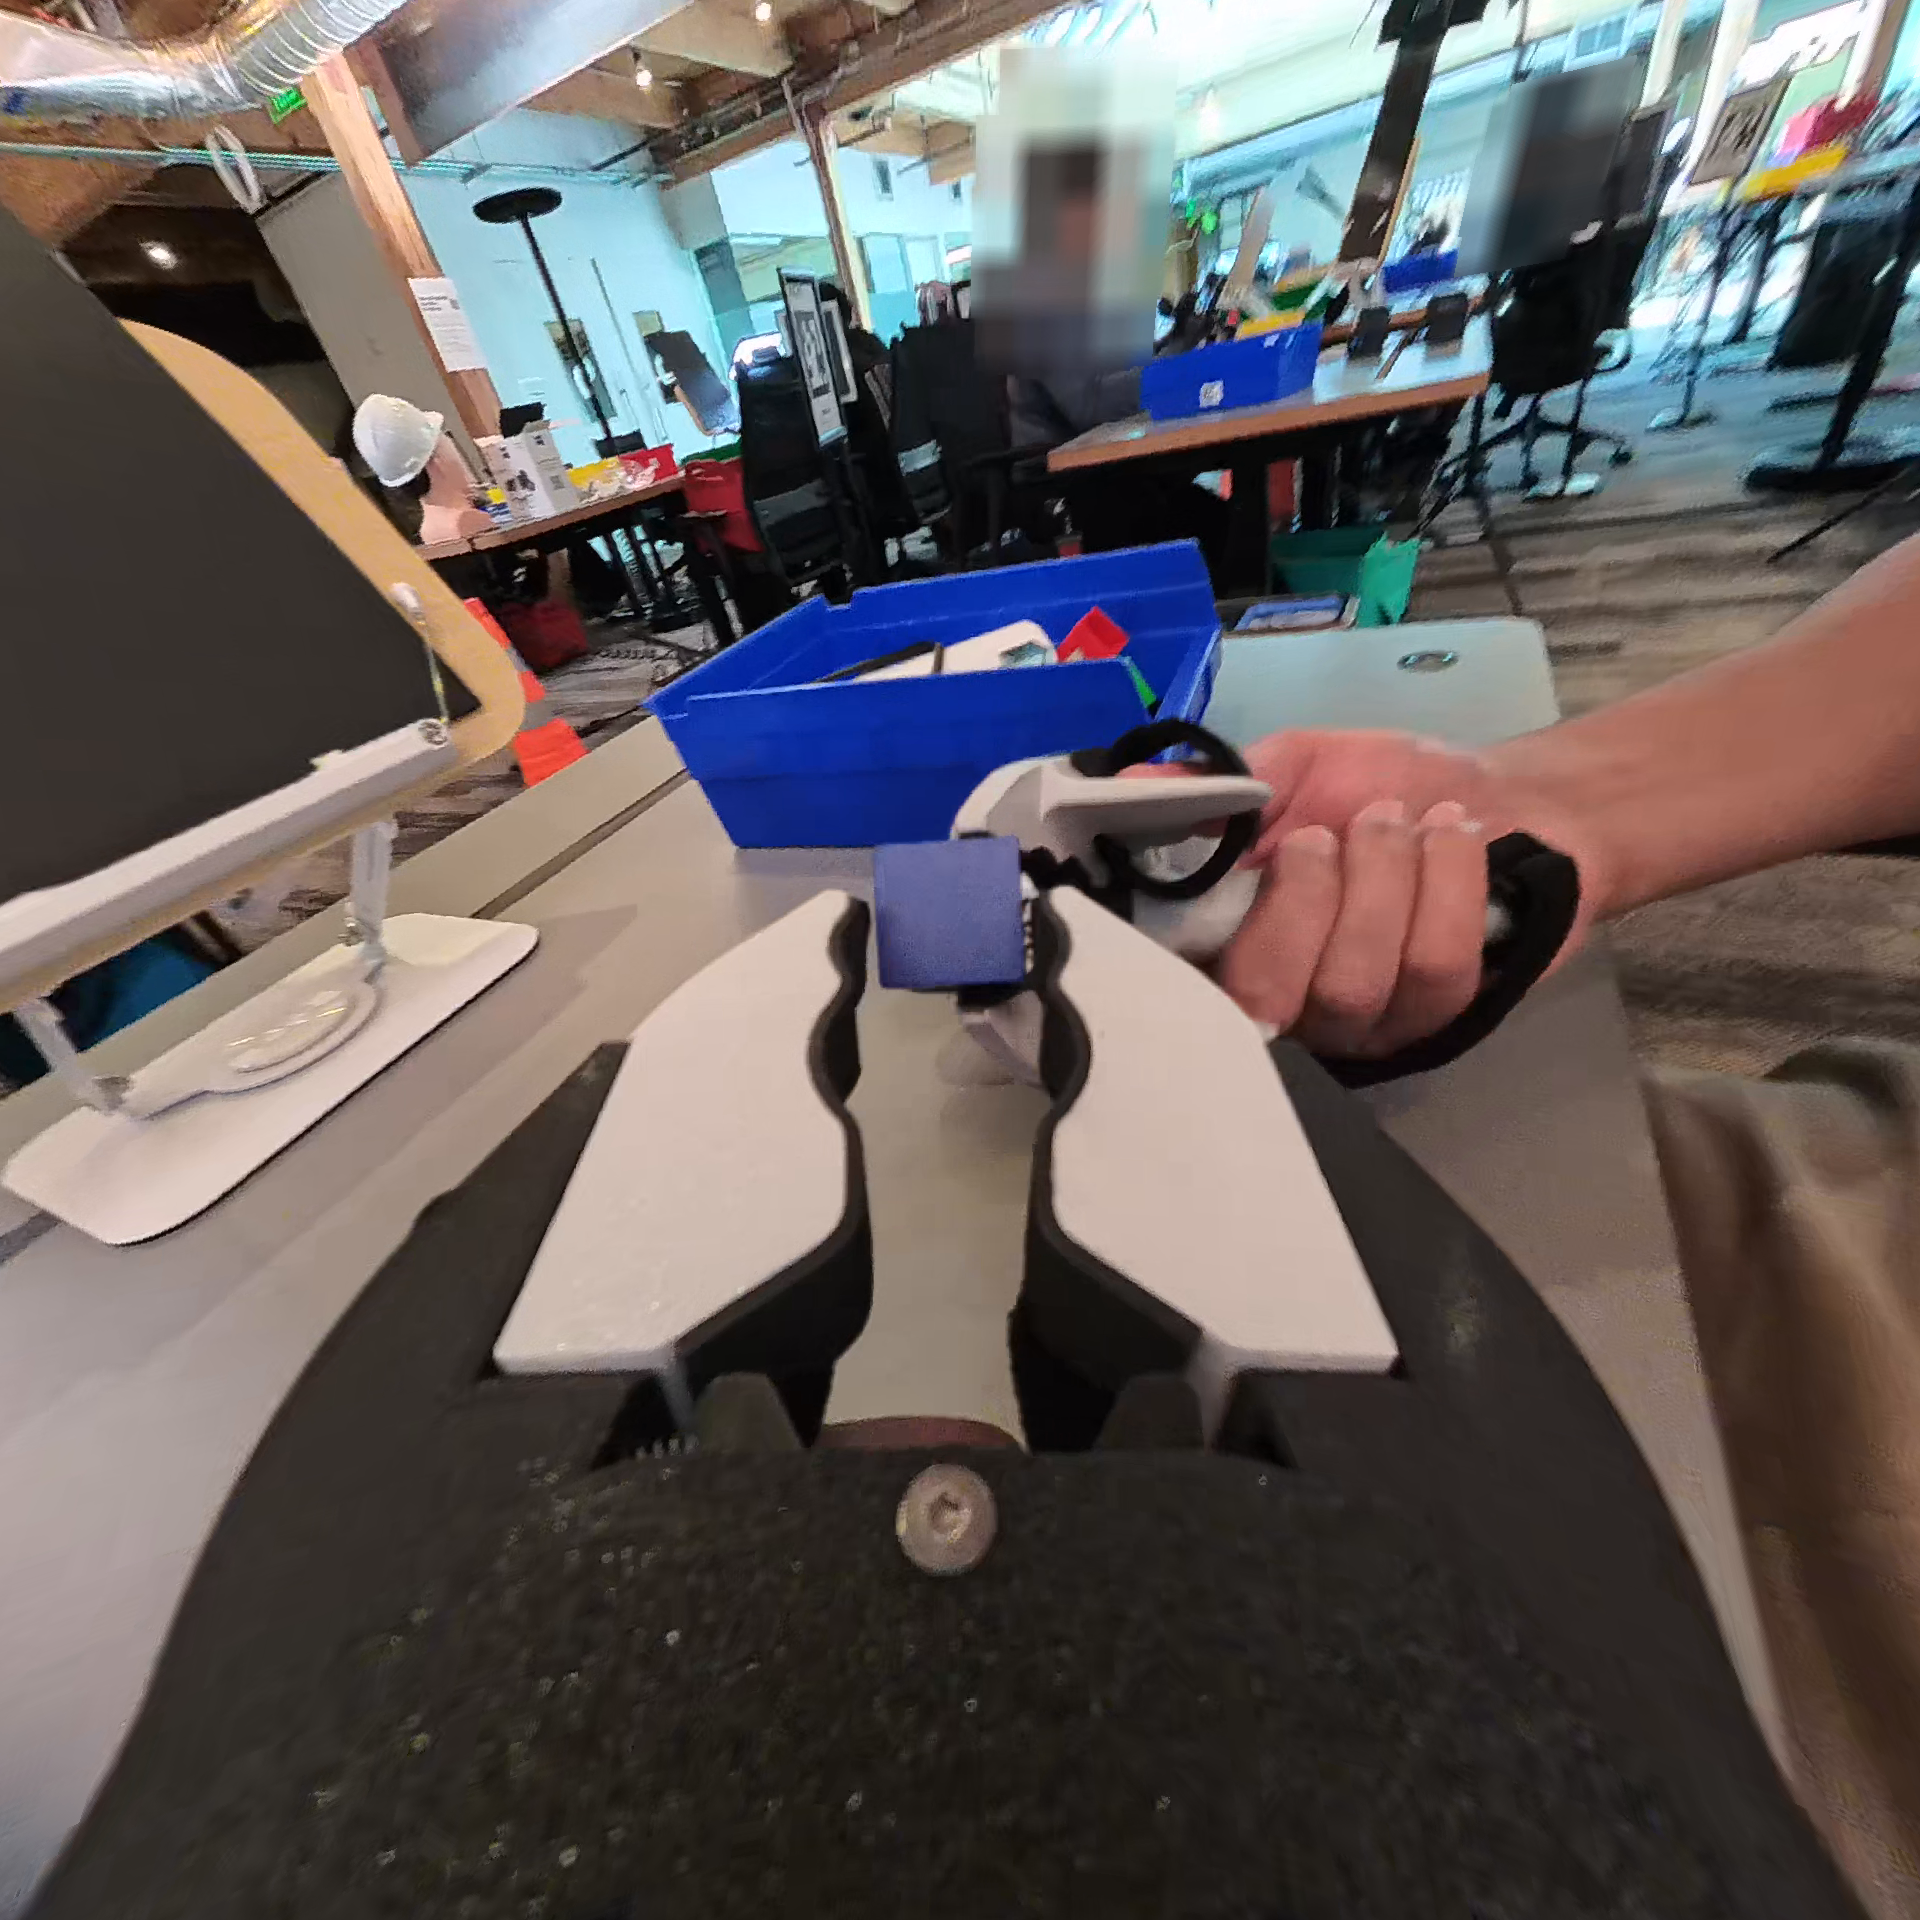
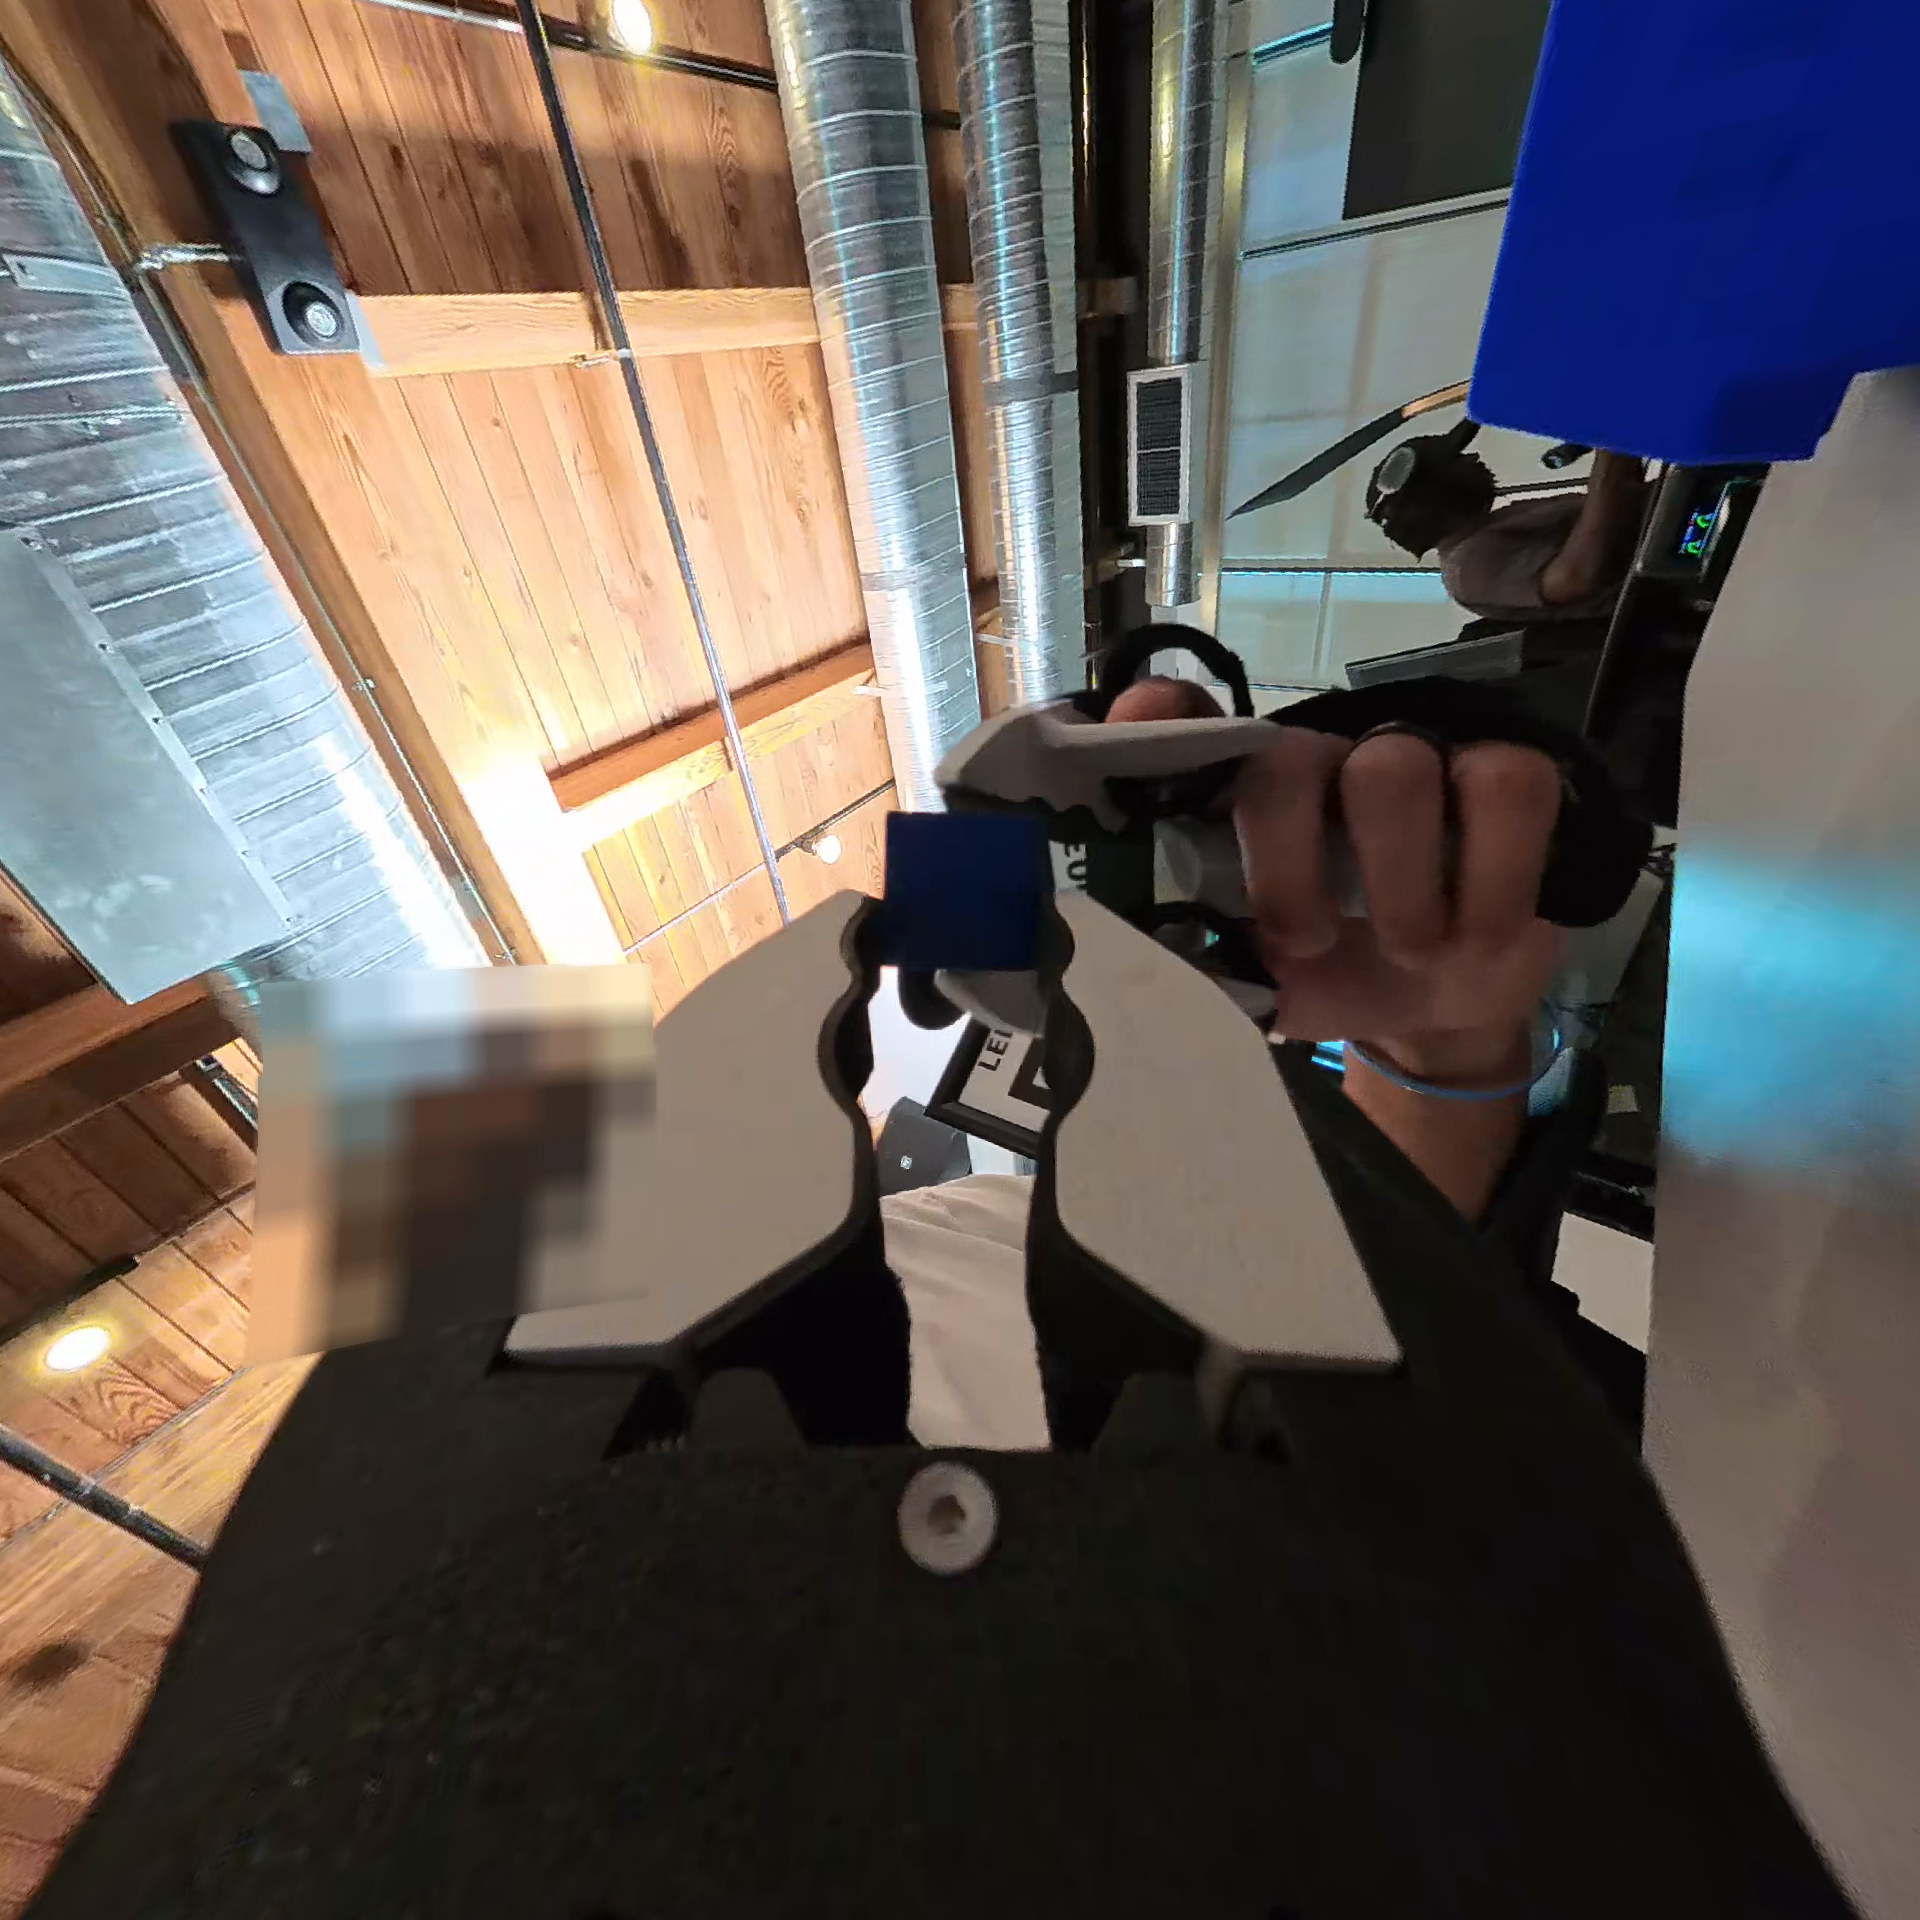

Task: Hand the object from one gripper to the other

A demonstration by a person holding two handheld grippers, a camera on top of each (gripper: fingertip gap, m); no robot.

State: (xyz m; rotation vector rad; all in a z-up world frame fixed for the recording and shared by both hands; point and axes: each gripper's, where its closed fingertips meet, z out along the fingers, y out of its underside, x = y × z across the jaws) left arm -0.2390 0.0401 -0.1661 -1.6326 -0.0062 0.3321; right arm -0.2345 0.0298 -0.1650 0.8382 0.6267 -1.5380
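Observation:
A small blue cube (image 1: 948,914) is held in the air above the grey table (image 1: 582,914). My left gripper (image 1: 951,925) has its white fingers on the cube's left and right sides. My right gripper (image 1: 992,923), held by a hand (image 1: 1351,904), comes in from the right with one jaw above the cube and one below. In the right wrist view the cube (image 2: 961,894) sits between my right gripper's (image 2: 961,914) fingertips. There the left gripper (image 2: 977,878) brackets it above and below. Both pairs of pads look pressed against the cube.
A blue bin (image 1: 935,748) with loose items stands on the table just beyond the grippers. A screen on a white stand (image 1: 260,1039) is at the left. The right wrist view tilts up at the wooden ceiling, with the bin (image 2: 1714,208) at the top right.

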